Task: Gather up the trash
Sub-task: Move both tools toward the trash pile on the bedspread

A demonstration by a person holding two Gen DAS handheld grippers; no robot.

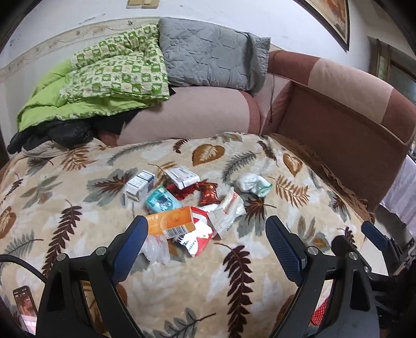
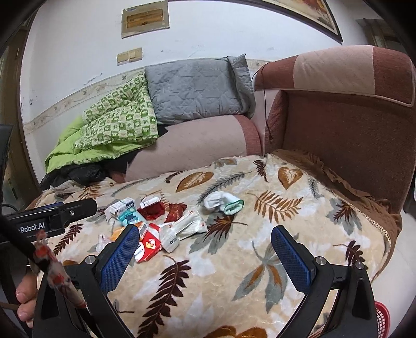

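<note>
Both views face a sofa seat covered by a plush leaf-print blanket (image 1: pixel 78 182), with the trash gathered in a loose pile near the middle of it. Only the left wrist view shows the barcode on the orange carton (image 1: pixel 171 221) and the crinkled clear plastic (image 1: pixel 156 248) beside the left gripper's (image 1: pixel 208 234) near finger; that gripper is spread wide and holds nothing. Only the right wrist view shows a wall panel (image 2: pixel 145 22), a red mesh basket (image 2: pixel 383 316) at the lower right beyond the blanket's edge, and fingertips (image 2: pixel 24 299) of the person's hand at the lower left. The right gripper (image 2: pixel 205 243) is likewise spread and empty, hovering over the blanket's front part. The pile comprises a red-and-white flattened box (image 1: pixel 197 236), a teal packet (image 1: pixel 161 201), a white carton (image 1: pixel 139 186), glossy red wrappers (image 1: pixel 208 195), and a crumpled white foil pouch (image 1: pixel 228 210). A balled white-and-mint sock (image 1: pixel 253 183) lies apart, toward the armrest (image 1: pixel 351 104). A green checked quilt (image 1: pixel 117 70) and a grey quilted pillow (image 1: pixel 208 49) rest on the backrest.
</note>
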